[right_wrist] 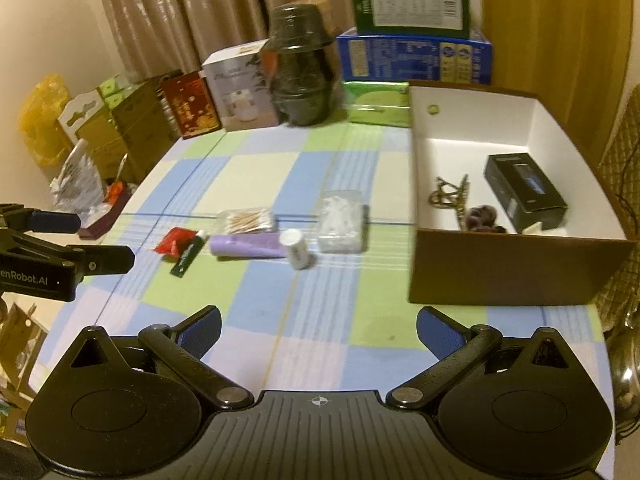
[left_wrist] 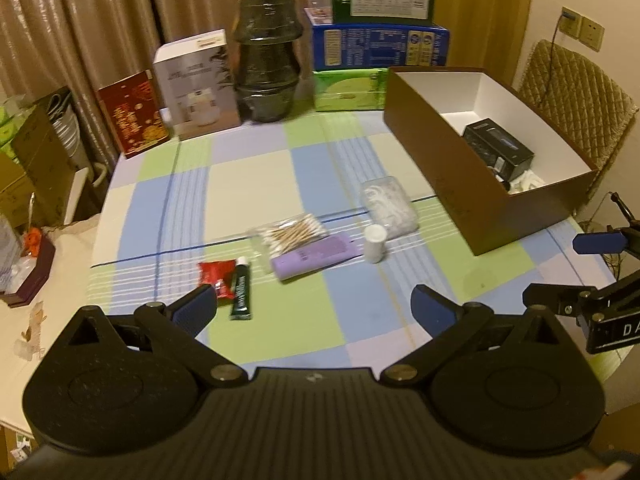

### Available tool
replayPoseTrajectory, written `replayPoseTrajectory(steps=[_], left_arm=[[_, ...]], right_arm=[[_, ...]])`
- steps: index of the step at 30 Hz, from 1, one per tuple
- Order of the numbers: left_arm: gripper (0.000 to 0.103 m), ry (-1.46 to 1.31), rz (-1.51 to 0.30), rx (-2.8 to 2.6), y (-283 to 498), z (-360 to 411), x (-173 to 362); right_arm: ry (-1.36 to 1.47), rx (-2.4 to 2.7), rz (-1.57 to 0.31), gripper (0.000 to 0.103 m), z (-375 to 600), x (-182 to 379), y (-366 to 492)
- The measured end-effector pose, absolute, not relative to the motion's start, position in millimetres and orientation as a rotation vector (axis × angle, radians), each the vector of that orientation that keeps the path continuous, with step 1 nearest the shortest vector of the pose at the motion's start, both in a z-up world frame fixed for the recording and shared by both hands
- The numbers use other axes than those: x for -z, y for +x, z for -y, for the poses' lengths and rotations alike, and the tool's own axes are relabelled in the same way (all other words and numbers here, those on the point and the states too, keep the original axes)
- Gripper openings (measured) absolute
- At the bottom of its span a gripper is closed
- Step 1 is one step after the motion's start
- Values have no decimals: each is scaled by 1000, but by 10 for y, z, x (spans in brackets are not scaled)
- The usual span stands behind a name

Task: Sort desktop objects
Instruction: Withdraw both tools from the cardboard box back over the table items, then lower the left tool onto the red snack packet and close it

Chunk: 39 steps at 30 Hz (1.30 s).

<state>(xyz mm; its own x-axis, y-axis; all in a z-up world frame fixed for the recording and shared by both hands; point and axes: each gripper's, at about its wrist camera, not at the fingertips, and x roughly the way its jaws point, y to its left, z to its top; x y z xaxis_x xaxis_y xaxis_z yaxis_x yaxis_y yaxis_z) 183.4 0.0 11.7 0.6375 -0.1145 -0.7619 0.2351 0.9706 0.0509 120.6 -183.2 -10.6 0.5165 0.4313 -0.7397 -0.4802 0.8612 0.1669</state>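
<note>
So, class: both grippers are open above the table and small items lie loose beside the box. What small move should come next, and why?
Probably move the right gripper forward to the white bottle. Both it and the left gripper are open and empty, and the bottle lies loose, among the items nearest the brown box.

on the desk (left_wrist: 248,184), a row of small items lies left of the open box (left_wrist: 472,184); cartons (left_wrist: 380,46) stand behind

a home dining room – checked tablecloth (left_wrist: 248,184), beige curtains (left_wrist: 80,32), quilted chair (left_wrist: 576,92), stacked food boxes (left_wrist: 380,48).
</note>
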Motion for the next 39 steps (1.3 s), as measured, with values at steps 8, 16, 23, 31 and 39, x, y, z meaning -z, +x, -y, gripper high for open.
replayPoseTrajectory(steps=[8,16,23,31,39], left_arm=[[102,147,-851,164,1730,-307,-121],[102,131,-828,121,1685,-603,-126],[102,120,-837,102,1732,-774,-80],[102,119,-886,94,1926,-899,96],[101,128,-906,85,2210,-984,276]], right_arm=[[-92,-584,-855,101,1524,158,1089],[-75,-611,-851,101,1316,196,1073],[-68,-621,-867,101,1180,256,1126],[-74,-566,-832,101,1016,386,1293],[-87,-536,-838,101,895,509,1522]])
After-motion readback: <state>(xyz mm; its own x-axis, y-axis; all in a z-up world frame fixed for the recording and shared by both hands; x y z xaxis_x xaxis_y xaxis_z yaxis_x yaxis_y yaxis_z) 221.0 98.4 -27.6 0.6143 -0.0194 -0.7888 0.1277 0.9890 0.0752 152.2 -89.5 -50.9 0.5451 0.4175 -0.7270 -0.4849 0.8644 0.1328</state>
